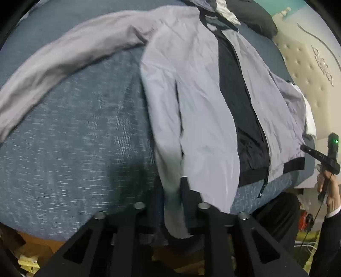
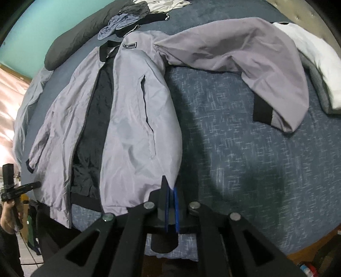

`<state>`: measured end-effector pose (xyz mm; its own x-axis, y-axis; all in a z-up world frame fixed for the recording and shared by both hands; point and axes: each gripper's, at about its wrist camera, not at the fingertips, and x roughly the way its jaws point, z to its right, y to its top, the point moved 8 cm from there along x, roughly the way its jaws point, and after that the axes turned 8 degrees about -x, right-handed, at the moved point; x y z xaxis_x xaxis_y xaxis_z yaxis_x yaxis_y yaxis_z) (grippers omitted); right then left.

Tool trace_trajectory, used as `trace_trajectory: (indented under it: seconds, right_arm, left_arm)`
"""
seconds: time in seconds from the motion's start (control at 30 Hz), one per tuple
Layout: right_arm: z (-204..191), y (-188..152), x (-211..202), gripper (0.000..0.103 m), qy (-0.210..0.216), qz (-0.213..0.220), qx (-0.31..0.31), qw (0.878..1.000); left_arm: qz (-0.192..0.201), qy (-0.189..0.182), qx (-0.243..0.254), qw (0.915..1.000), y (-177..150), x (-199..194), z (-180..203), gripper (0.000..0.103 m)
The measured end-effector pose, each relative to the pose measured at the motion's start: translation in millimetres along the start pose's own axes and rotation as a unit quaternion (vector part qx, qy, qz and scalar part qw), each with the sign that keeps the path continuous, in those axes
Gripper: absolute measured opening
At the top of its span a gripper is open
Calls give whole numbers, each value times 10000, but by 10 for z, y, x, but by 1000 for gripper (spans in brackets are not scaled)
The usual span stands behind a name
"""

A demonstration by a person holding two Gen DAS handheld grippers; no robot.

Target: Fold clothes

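A lilac-grey jacket (image 1: 198, 95) with a black lining lies open, front up, on the blue bedcover (image 1: 64, 138). One sleeve (image 1: 64, 57) stretches out to the left in the left wrist view. My left gripper (image 1: 173, 191) stands over the near hem corner, jaws apart, with the cloth hanging loosely between them. In the right wrist view the jacket (image 2: 132, 127) has its other sleeve (image 2: 245, 55) bent across the bed. My right gripper (image 2: 170, 187) is shut, blue pads together, on the hem edge at that side. Each gripper, held by a hand, shows small in the other's view.
A folded white and grey garment (image 2: 317, 68) lies at the far right of the bed. A dark pillow (image 2: 72, 40) and a heap of clothes (image 2: 127, 19) lie beyond the collar. A padded cream headboard (image 1: 309, 64) borders the bed. The bed's near edge runs under both grippers.
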<state>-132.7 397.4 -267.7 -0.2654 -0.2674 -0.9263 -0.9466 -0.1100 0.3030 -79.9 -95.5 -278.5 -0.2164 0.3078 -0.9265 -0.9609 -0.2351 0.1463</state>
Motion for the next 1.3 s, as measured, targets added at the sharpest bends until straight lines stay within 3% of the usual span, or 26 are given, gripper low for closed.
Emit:
trace_trajectory:
  seconds: [0.17,0.33,0.6,0.73,1.07,1.23,1.3]
  right_arm:
    - [-5,85,-111,10,-361,159,-219,9990]
    - [-4,136,-215,12,-283,329,-154,9989]
    - [-227,178,-280,13,-108,427,-240,9987]
    - [-204,151,-302,13,-130,443,-224,9987]
    - [-79,31,-212,13,-15,383,-57,9993]
    - [-48,17,-154,13,53,376,1,9993]
    - [-46,14,-138,13,82,373,0,9993]
  left_arm:
    - [358,184,94,9991,80,-230,-36,29]
    - [290,12,392,9988,63,-160,235,29]
    - [-33,-105,869,9962,9,405,987,30]
    - [-54,-3,993,9950,69,616,1205,37]
    - [-161,366,1169,9923,118,1036,1433,51]
    - [-153,595,1356,9889,108,1202,1433,51]
    - [-141,698,1502,9861,94,1234,1438,42]
